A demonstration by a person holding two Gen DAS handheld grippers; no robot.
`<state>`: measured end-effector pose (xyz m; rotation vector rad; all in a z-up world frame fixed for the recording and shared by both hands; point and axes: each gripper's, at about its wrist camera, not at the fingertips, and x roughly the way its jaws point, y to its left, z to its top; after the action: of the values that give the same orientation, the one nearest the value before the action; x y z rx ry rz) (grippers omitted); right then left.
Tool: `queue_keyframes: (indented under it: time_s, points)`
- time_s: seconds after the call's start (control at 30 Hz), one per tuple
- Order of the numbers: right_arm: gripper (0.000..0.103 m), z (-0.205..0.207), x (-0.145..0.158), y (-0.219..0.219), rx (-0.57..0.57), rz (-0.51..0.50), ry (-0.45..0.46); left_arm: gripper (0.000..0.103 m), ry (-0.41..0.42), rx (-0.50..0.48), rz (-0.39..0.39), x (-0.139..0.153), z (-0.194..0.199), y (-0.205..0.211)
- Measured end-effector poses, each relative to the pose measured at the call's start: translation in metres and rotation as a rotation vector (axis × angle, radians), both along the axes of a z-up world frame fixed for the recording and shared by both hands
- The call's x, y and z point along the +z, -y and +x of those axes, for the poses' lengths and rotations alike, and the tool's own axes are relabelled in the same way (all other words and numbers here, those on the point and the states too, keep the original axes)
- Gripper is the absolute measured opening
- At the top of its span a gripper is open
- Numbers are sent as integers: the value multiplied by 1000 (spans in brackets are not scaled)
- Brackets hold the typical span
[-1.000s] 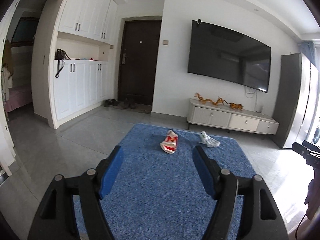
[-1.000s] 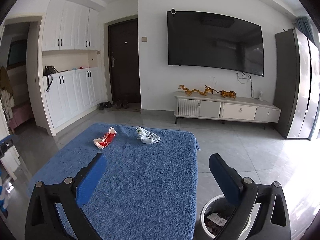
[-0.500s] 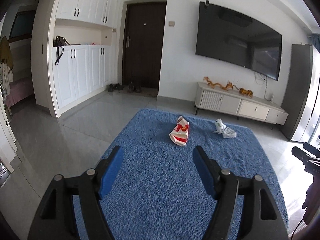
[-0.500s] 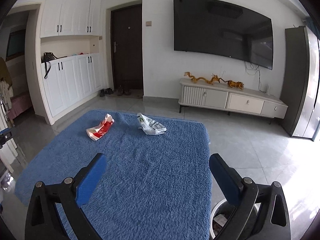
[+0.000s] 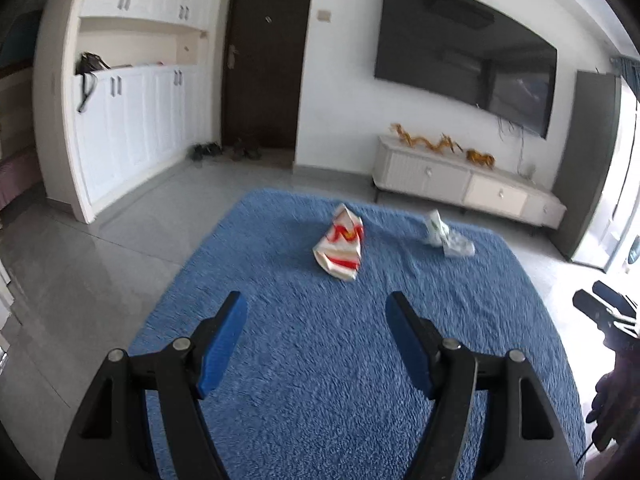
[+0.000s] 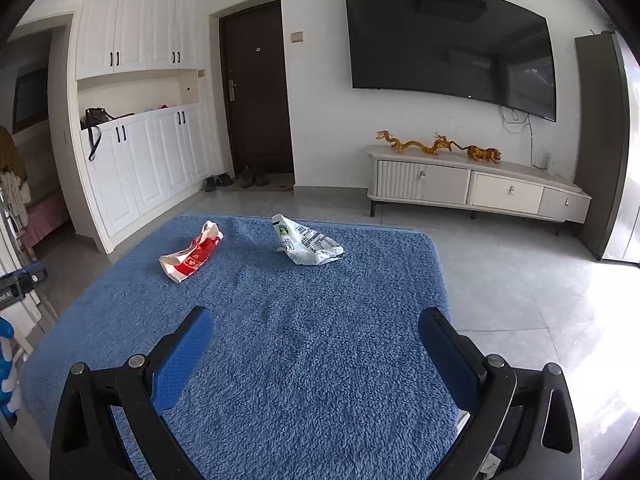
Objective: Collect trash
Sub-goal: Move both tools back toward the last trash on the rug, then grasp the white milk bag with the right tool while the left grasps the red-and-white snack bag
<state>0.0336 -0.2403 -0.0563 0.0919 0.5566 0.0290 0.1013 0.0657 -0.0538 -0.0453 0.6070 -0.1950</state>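
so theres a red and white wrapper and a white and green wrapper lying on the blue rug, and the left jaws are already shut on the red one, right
Not quite. The red and white wrapper and the white and green wrapper do lie on the blue rug, but the left gripper is not shut on the red one: its jaws stand open and empty, short of the wrapper. The left wrist view shows this.

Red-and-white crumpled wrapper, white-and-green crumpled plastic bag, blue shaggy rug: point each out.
Red-and-white crumpled wrapper (image 5: 340, 249), left wrist view, printed middle.
White-and-green crumpled plastic bag (image 6: 308, 245), right wrist view, printed side.
Blue shaggy rug (image 6: 304, 344), right wrist view, bare centre.
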Motion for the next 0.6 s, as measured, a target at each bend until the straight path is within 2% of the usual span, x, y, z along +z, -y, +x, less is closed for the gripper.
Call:
queue_keyframes:
  time_s: [0.17, 0.33, 0.6]
  points:
    - [103, 19, -14, -1, 50, 0, -73, 70, -82, -60, -33, -18, 24, 7]
    - [103, 48, -25, -1, 103, 22, -121, 70, -116, -98, -44, -25, 54, 17]
    - [103, 122, -31, 1, 178, 1, -143, 70, -162, -167, -9, -33, 141, 47]
